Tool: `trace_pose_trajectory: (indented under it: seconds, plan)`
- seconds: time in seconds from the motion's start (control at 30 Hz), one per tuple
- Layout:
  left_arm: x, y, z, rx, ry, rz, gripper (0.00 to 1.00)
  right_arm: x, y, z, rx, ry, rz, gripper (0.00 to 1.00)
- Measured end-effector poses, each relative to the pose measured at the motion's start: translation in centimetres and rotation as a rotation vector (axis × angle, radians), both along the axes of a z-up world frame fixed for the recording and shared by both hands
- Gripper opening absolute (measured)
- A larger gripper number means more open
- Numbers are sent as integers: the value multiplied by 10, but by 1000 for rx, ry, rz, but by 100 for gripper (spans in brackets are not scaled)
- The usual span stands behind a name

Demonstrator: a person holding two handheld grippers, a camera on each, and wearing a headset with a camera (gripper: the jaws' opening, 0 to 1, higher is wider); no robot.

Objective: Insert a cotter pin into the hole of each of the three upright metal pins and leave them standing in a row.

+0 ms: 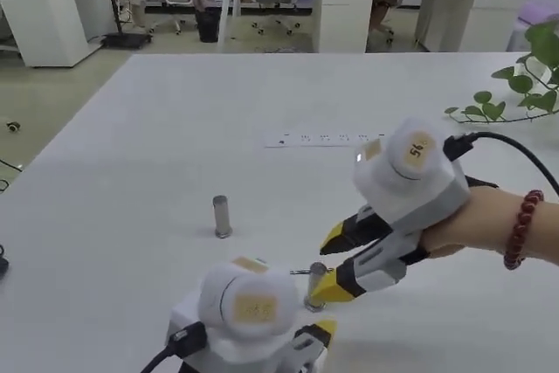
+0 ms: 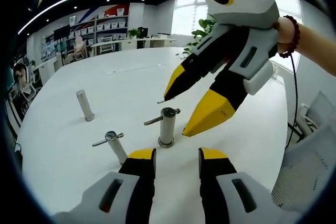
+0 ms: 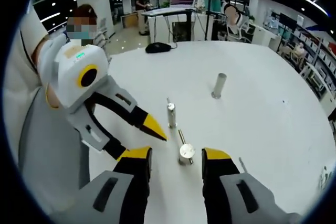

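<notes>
Three upright metal pins stand on the white table (image 1: 175,128). In the left gripper view, the far pin (image 2: 84,105) is bare. The middle pin (image 2: 116,146) and the near pin (image 2: 167,126) each carry a cotter pin (image 2: 155,120) through the top. My left gripper (image 2: 176,157) is open just short of the near pin, holding nothing. My right gripper (image 1: 330,264) is open, its yellow tips on either side of that pin (image 1: 316,286) without closing on it. In the right gripper view, the same pin (image 3: 185,153) sits between the jaws.
A thin loose pin (image 3: 241,164) lies on the table beside my right jaw. A power strip (image 1: 323,138) lies farther back, and a plant (image 1: 524,85) hangs over the right edge. Desks and chairs stand beyond the table.
</notes>
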State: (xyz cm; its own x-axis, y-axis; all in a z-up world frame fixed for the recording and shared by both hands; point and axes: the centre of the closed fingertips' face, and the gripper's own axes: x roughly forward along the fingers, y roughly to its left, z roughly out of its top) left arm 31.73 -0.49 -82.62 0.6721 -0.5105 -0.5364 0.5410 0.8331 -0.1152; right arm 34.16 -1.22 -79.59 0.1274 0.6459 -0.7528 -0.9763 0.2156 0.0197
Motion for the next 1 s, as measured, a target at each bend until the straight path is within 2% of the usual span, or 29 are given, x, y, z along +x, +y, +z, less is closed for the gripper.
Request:
trace_pose_trajectory:
  seconds: [0.5,0.67,0.73,0.87,1.0]
  plan:
    - [-18,15,26,-57,-32,6,36,-7,-8,17,119,10,-116,44]
    - [-23,19,33,-62,-63,5,38,-6,-7,25,158,-5,-144,45]
    - [-24,20,36,-58,-75,0,40,-6,-5,28,180,0,-161,45]
    - [-29,21,45,-85,-90,-9,46,-5,-2,33,208,-1,-182,46]
    - [-33,25,50,-92,-110,-17,52,-2,2,38,240,-8,-200,47]
